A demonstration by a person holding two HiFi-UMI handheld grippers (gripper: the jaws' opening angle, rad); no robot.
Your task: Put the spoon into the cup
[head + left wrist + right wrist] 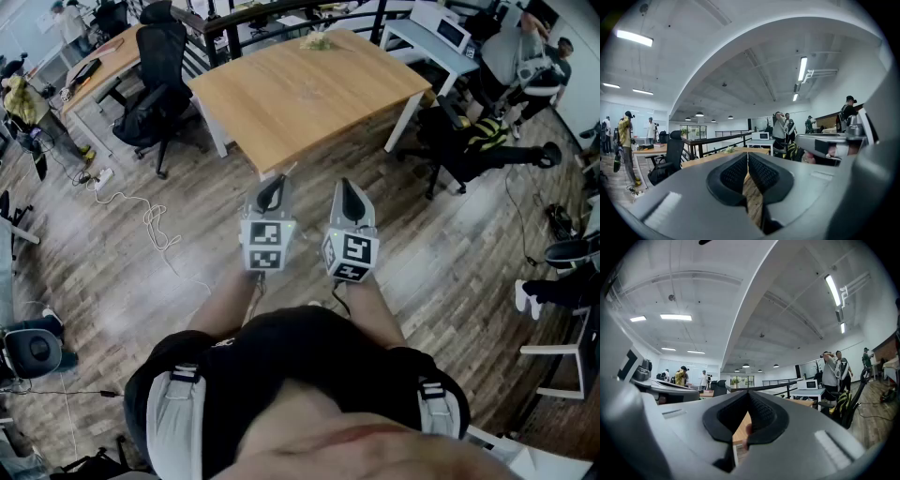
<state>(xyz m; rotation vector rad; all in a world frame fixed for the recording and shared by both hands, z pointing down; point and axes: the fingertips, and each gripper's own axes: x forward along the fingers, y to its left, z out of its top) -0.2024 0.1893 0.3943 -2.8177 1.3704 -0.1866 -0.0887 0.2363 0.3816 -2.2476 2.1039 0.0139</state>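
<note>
Short of the table (309,94), our left hand-held gripper (277,187) and right hand-held gripper (347,192) are shut, so arriving unopened we could shove the unseen spoon.

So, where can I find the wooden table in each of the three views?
Head view: wooden table, top centre.
Left gripper view: thin strip below centre, slightly left.
Right gripper view: thin strip low, right of centre.
Shared landmark: the white microwave behind it.

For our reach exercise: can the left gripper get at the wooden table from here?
Probably not yet: the left gripper sits close to the body, short of the wooden table; only floor lies between.
</note>
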